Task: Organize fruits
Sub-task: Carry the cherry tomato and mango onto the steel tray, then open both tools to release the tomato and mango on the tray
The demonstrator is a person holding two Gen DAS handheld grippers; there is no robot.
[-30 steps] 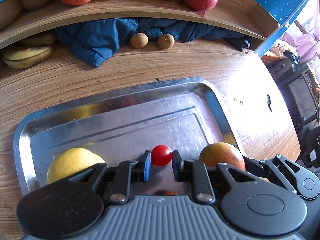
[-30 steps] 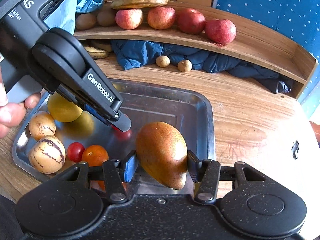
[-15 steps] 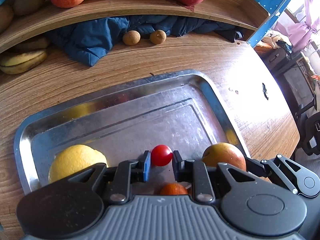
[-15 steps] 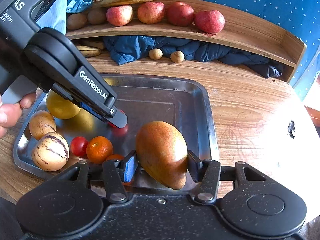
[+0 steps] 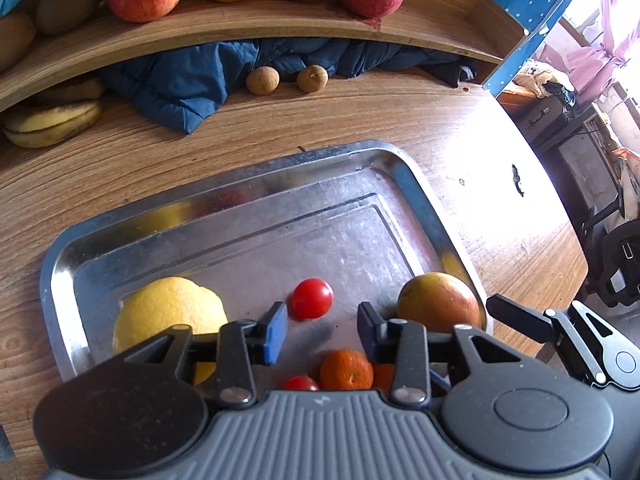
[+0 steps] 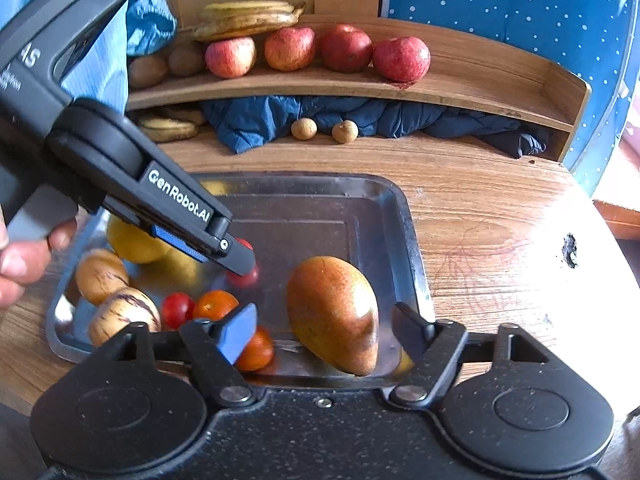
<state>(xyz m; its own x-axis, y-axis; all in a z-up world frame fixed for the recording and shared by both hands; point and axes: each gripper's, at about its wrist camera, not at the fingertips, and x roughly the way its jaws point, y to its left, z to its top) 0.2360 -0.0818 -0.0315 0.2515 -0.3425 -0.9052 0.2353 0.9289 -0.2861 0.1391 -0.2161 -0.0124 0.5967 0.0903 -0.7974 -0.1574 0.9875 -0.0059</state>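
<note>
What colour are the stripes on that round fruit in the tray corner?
Dark purple streaks on pale cream skin. The striped fruit shows best in the right wrist view.

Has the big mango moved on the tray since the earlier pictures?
Cannot tell. The mango lies by the tray rim's near right corner as before; only the right gripper has opened.

Your right tool stands open around the pear on the metal tray, fingers clear of it. Your left tool hangs over a cherry tomato.
</note>
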